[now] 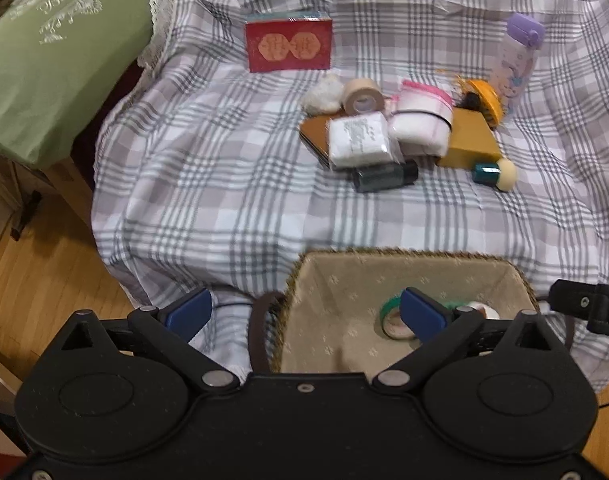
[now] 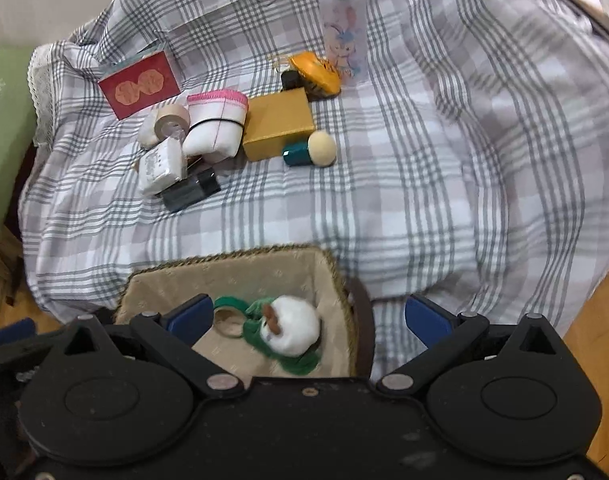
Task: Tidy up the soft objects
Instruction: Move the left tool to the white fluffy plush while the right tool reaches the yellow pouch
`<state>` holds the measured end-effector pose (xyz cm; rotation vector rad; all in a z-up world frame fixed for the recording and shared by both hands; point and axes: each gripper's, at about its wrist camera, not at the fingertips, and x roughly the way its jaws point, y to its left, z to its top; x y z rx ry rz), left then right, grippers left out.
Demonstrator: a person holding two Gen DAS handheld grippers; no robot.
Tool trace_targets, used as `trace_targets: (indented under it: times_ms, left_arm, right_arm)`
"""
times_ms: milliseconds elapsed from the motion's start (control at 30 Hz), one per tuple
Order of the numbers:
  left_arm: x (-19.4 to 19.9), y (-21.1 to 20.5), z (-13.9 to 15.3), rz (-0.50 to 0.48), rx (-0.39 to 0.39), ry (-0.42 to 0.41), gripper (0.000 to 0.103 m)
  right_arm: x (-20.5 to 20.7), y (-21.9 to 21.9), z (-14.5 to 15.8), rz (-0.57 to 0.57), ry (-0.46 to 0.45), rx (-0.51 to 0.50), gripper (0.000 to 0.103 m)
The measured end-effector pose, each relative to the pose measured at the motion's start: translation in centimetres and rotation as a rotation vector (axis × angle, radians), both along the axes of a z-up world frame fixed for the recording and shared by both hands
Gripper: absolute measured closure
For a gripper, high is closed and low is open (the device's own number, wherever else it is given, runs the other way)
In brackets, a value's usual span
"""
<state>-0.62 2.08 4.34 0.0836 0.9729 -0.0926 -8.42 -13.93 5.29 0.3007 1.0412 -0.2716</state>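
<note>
A fabric-lined basket point(image 1: 336, 276) point(image 2: 232, 268) stands at the near edge of the plaid cloth. In it lie a green tape roll point(image 1: 392, 320) point(image 2: 228, 318) and a white and green plush toy point(image 2: 292, 330). My left gripper point(image 1: 304, 314) is open and empty, over the basket's left rim. My right gripper point(image 2: 308, 320) is open and empty, over the basket's right rim and the plush. Farther back lie a rolled white towel with pink trim point(image 1: 420, 116) point(image 2: 216, 124), a white packet point(image 1: 358, 140) point(image 2: 160, 164), a white fluffy ball point(image 1: 322, 94) and a beige puff with a teal handle point(image 1: 496, 172) point(image 2: 310, 150).
Also in the pile are a beige tape roll point(image 1: 362, 96) point(image 2: 170, 120), a yellow box point(image 1: 470, 138) point(image 2: 278, 124), a dark case point(image 1: 384, 176) point(image 2: 190, 192), an orange brush point(image 1: 482, 100) point(image 2: 316, 72) and a purple-capped bottle point(image 1: 518, 60) point(image 2: 342, 20). A red box point(image 1: 288, 44) point(image 2: 140, 84) stands behind. A green cloth point(image 1: 52, 60) is left.
</note>
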Motion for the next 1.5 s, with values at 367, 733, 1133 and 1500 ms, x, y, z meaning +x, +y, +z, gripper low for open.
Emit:
trace_targets:
  times_ms: [367, 733, 1133, 1500]
  left_arm:
    - [7.7, 0.3, -2.0, 0.032, 0.037, 0.034, 0.003]
    - [13.7, 0.5, -6.0, 0.052, 0.069, 0.099, 0.003]
    - [16.7, 0.0, -8.5, 0.059, 0.091, 0.163, 0.003]
    - [18.6, 1.7, -9.1, 0.135, -0.021, 0.259, 0.002]
  right_arm:
    - [8.7, -3.8, -3.5, -0.053, 0.095, -0.002, 0.000]
    - [15.1, -5.8, -7.9, -0.057, 0.174, 0.017, 0.000]
    - [19.8, -5.5, -10.8, -0.016, 0.294, -0.014, 0.000]
    - [19.7, -5.6, -11.3, -0.029, 0.261, -0.012, 0.000]
